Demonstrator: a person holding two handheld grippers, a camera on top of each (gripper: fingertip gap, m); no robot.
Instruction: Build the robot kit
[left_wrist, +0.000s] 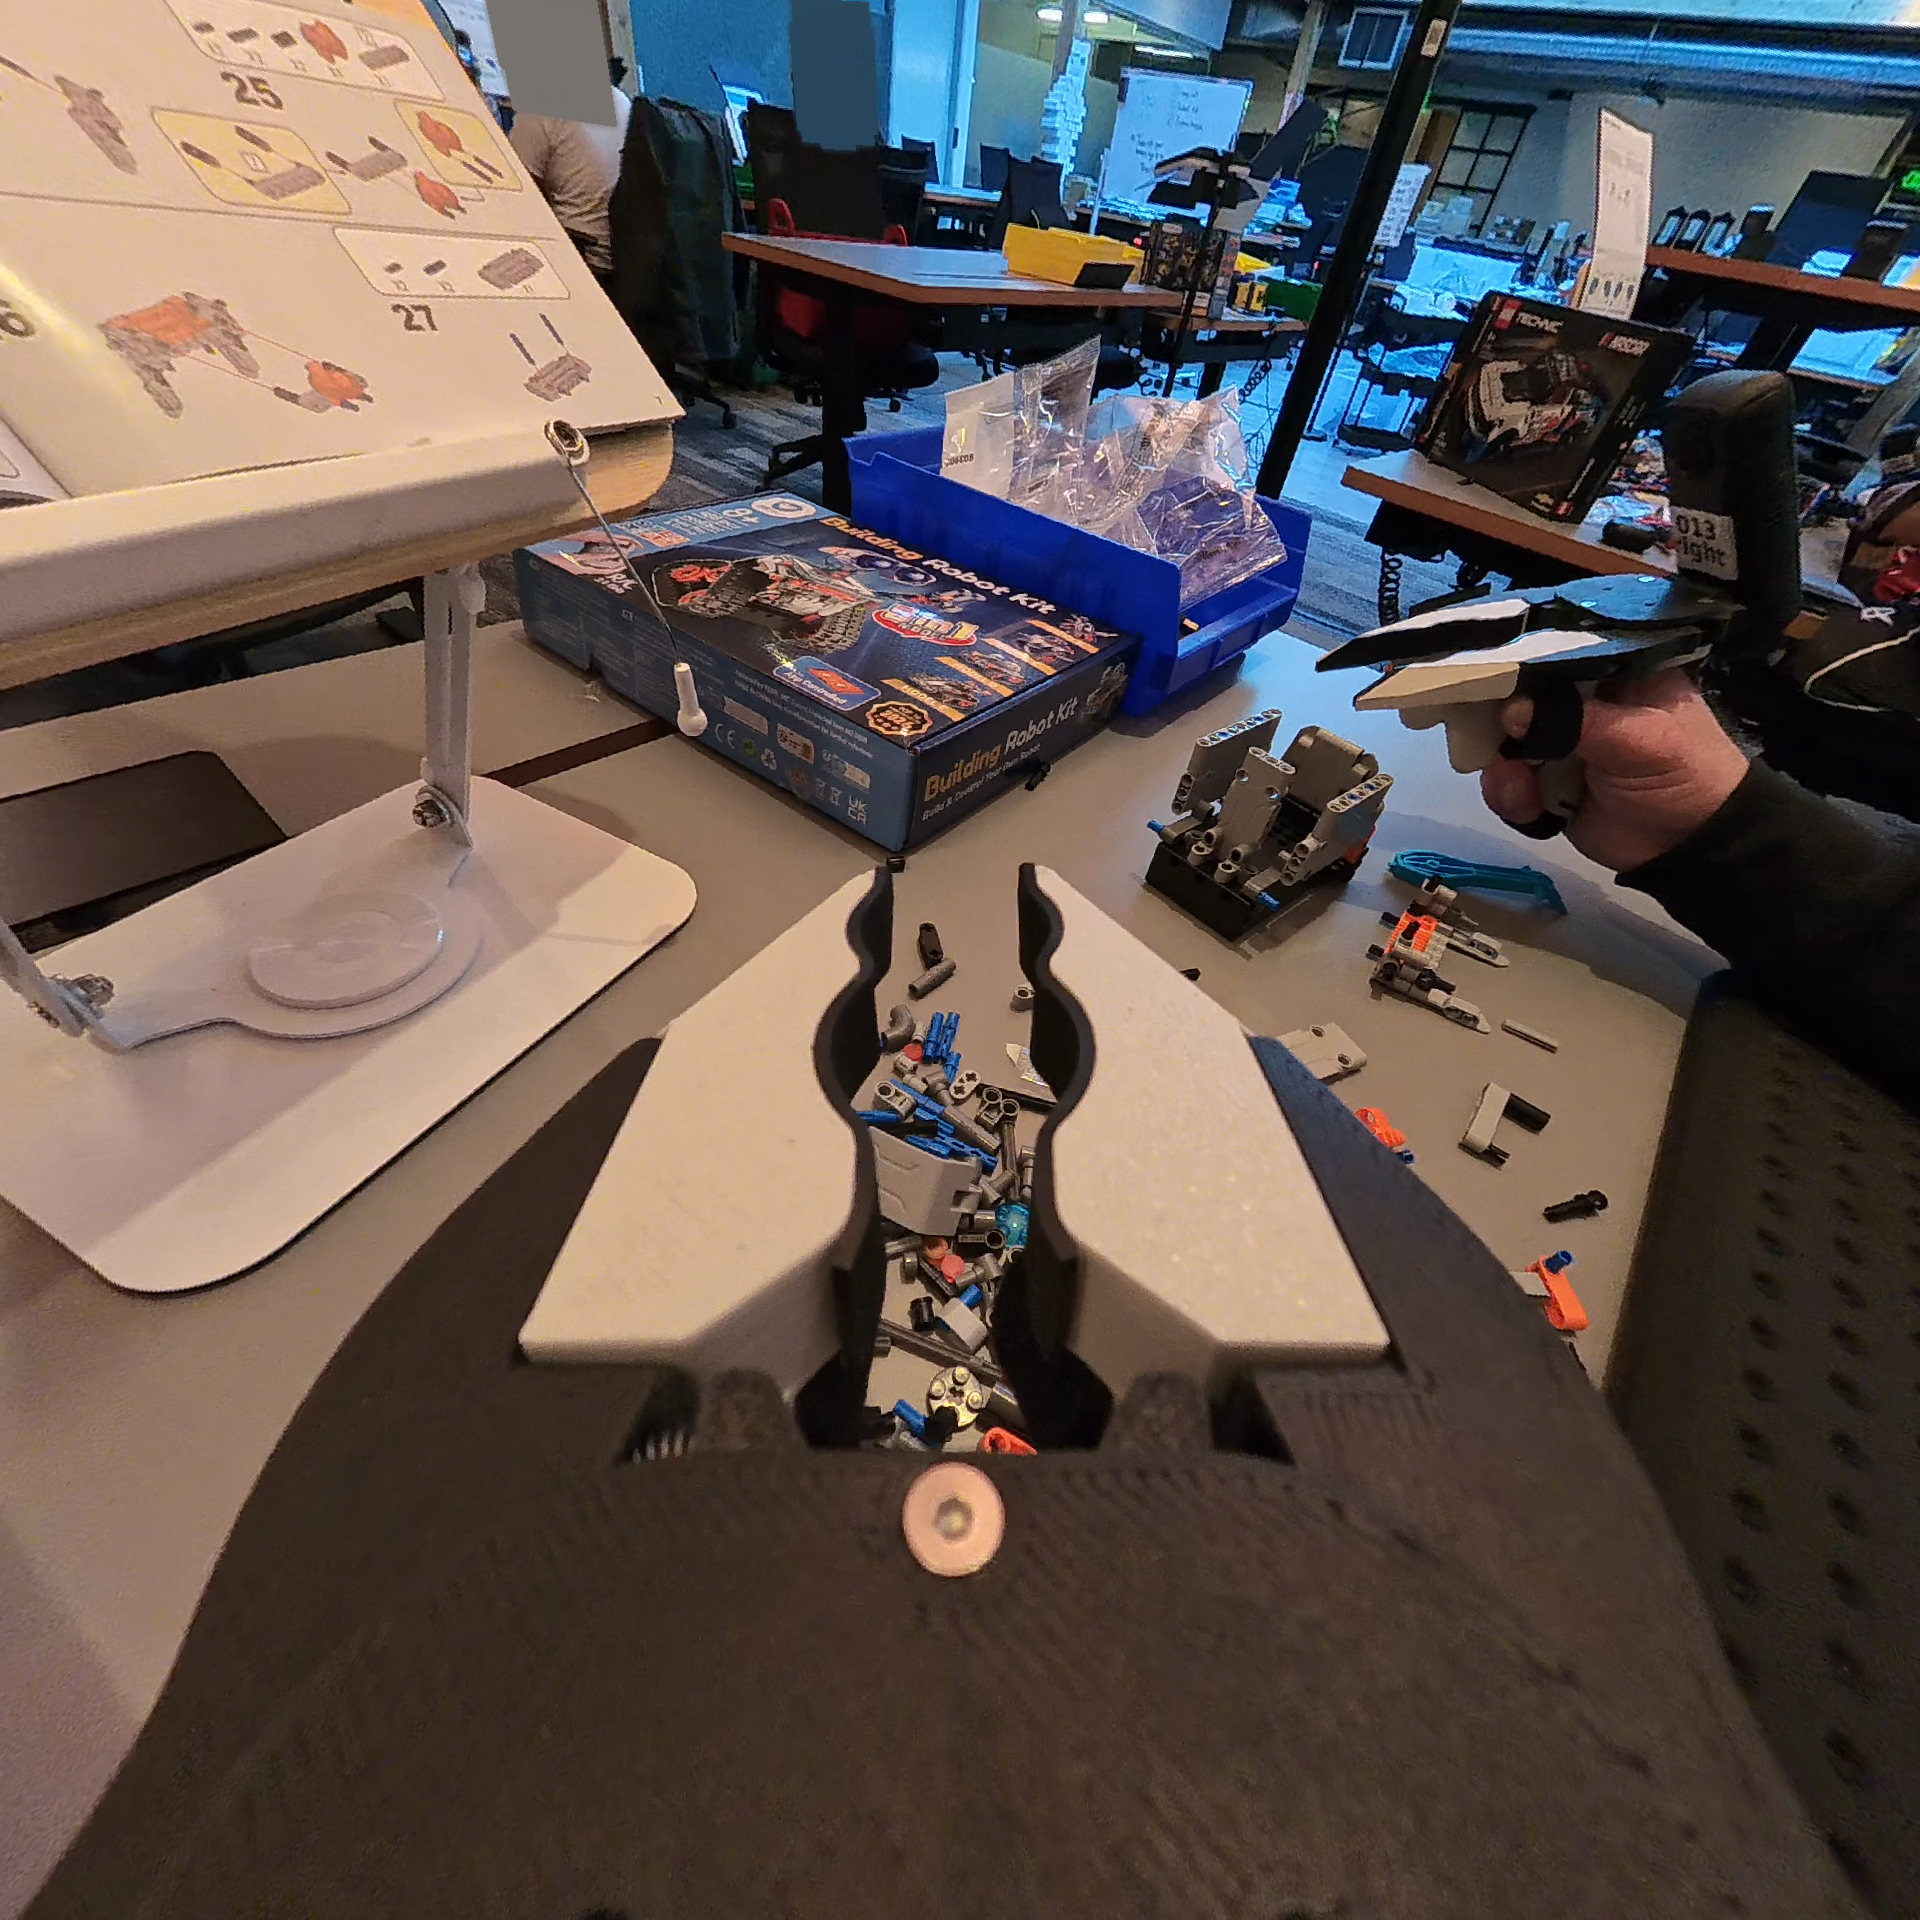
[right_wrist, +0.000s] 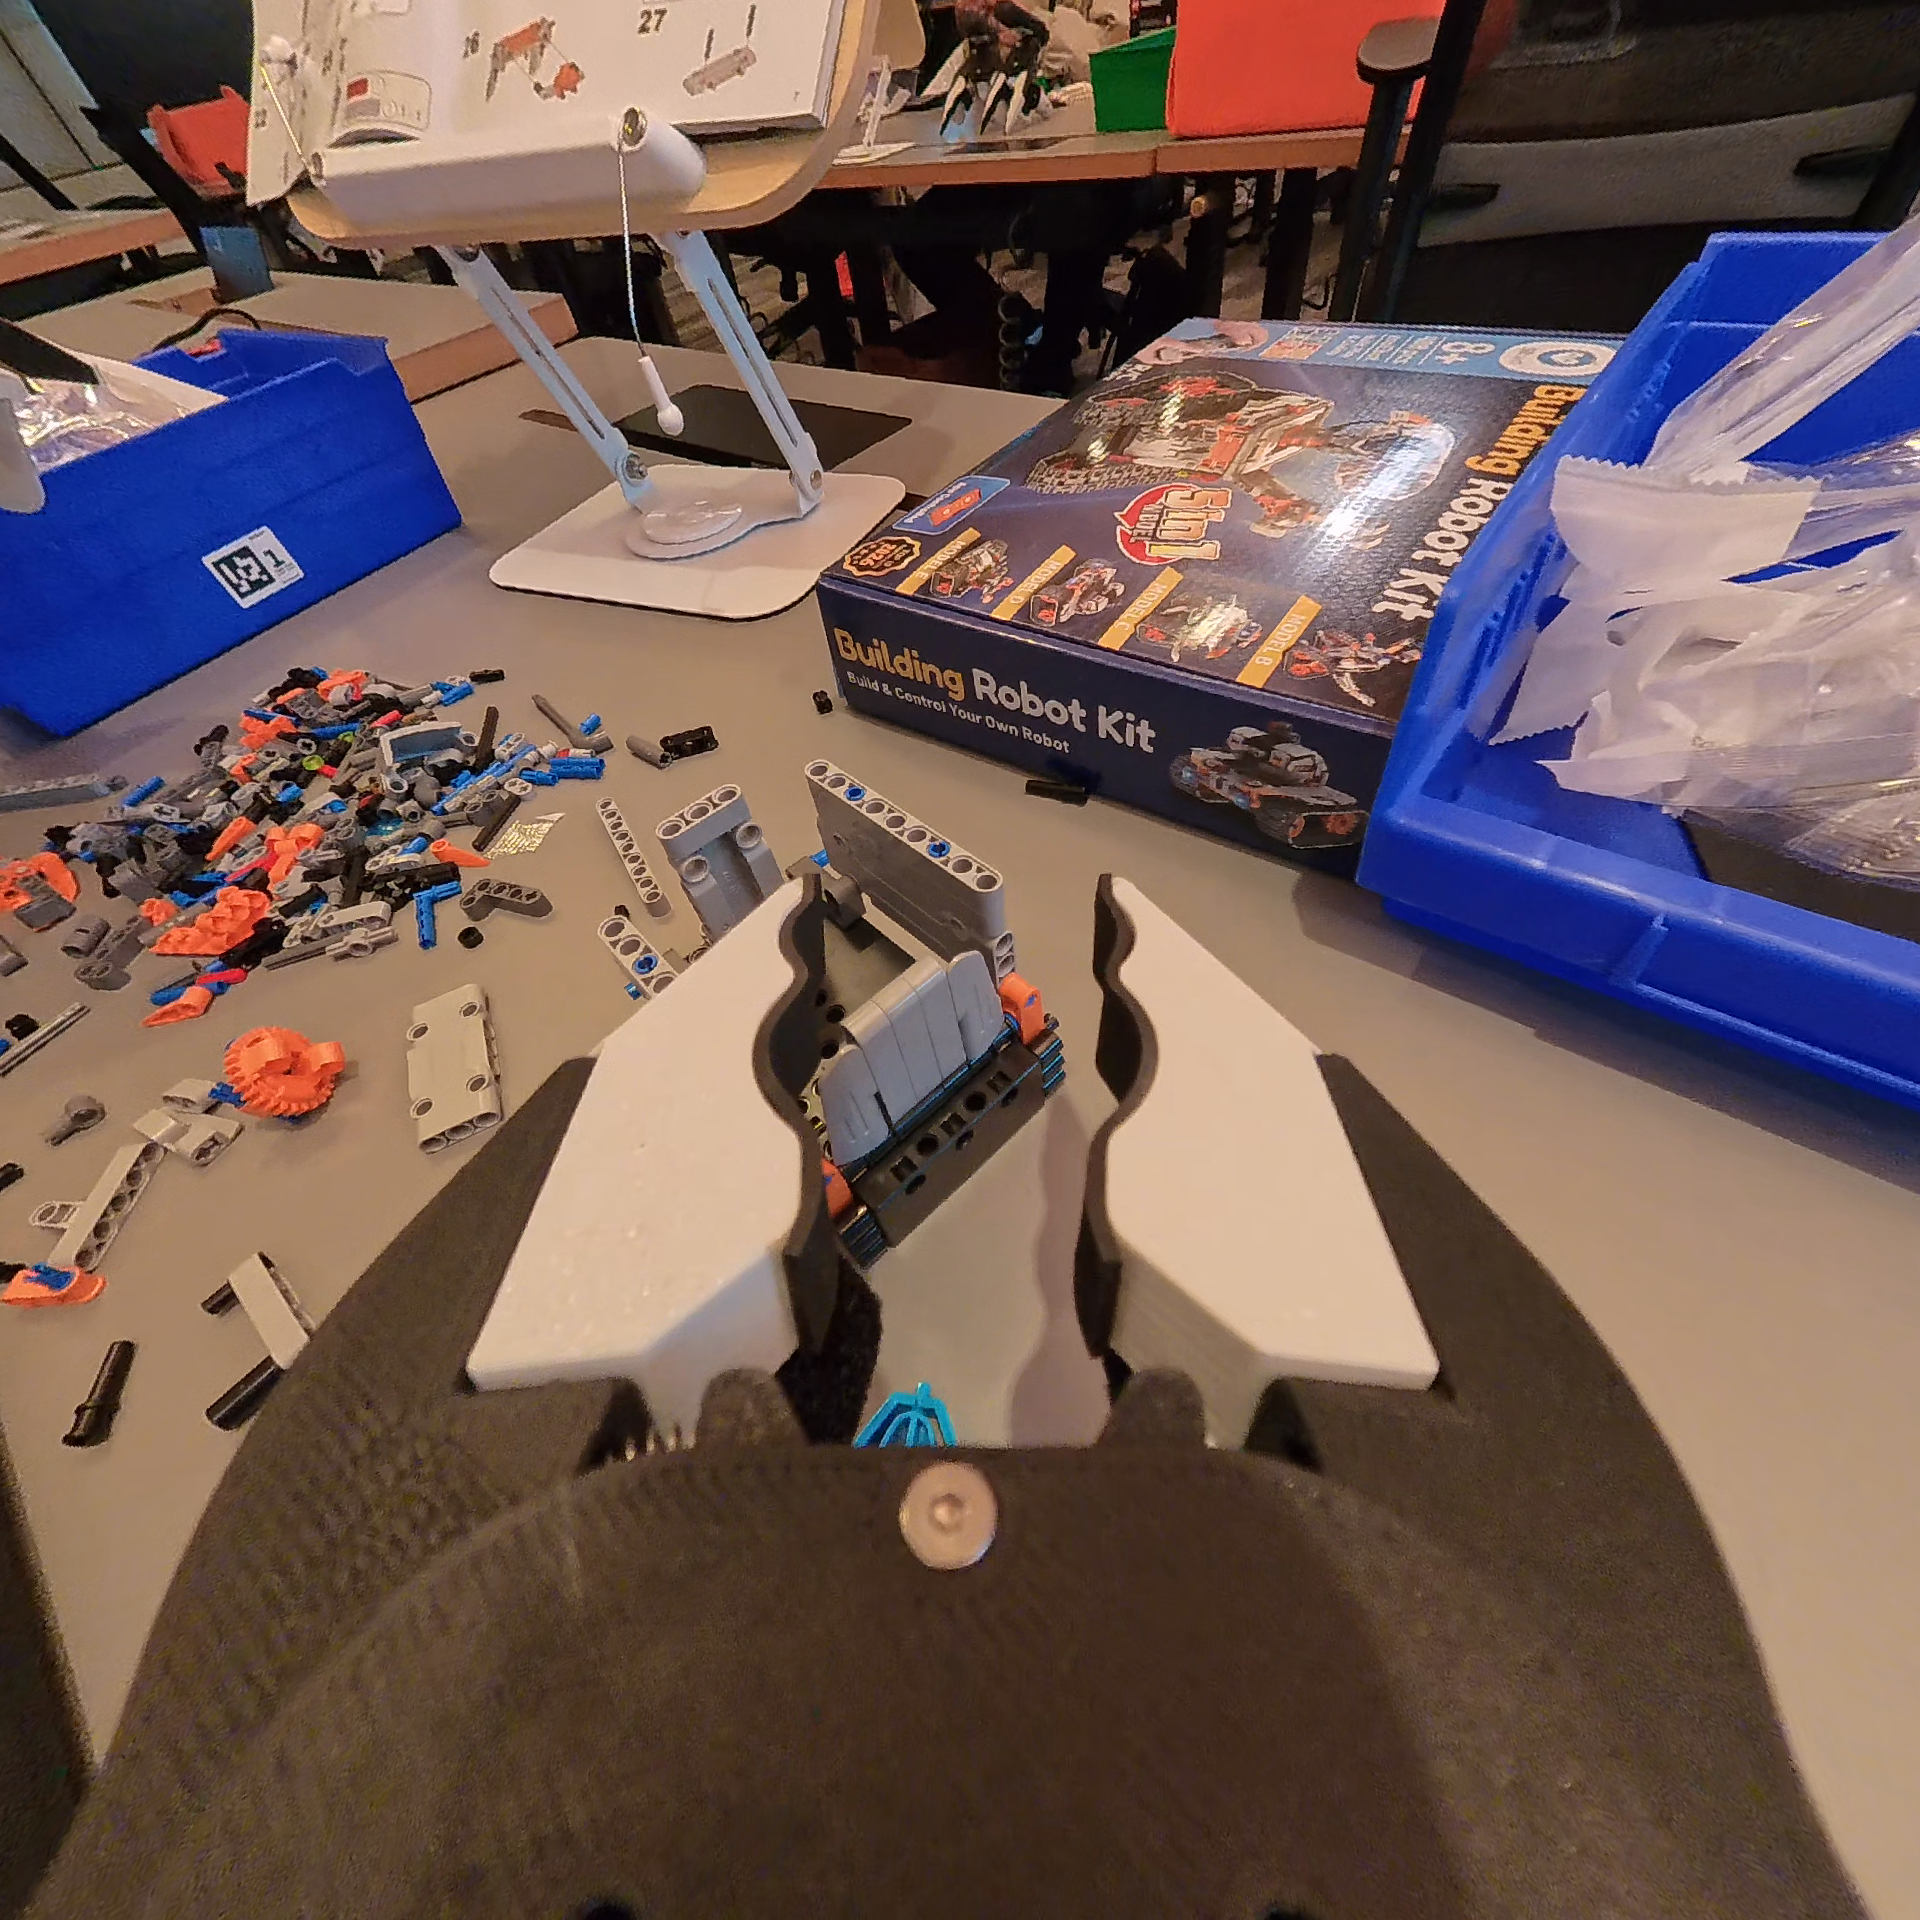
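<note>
On the grey table, the left gripper hovers parted over the loose parts pile; the right gripper, parted, empty, frames the part-built model.

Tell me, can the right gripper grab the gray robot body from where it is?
Probably yes. The right gripper is open, the robot body sits between its jaws, and nothing blocks the way.

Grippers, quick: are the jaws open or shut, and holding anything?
Left gripper: open, empty, above the loose brick pile.
Right gripper: open, empty, over the grey brick model.
</note>
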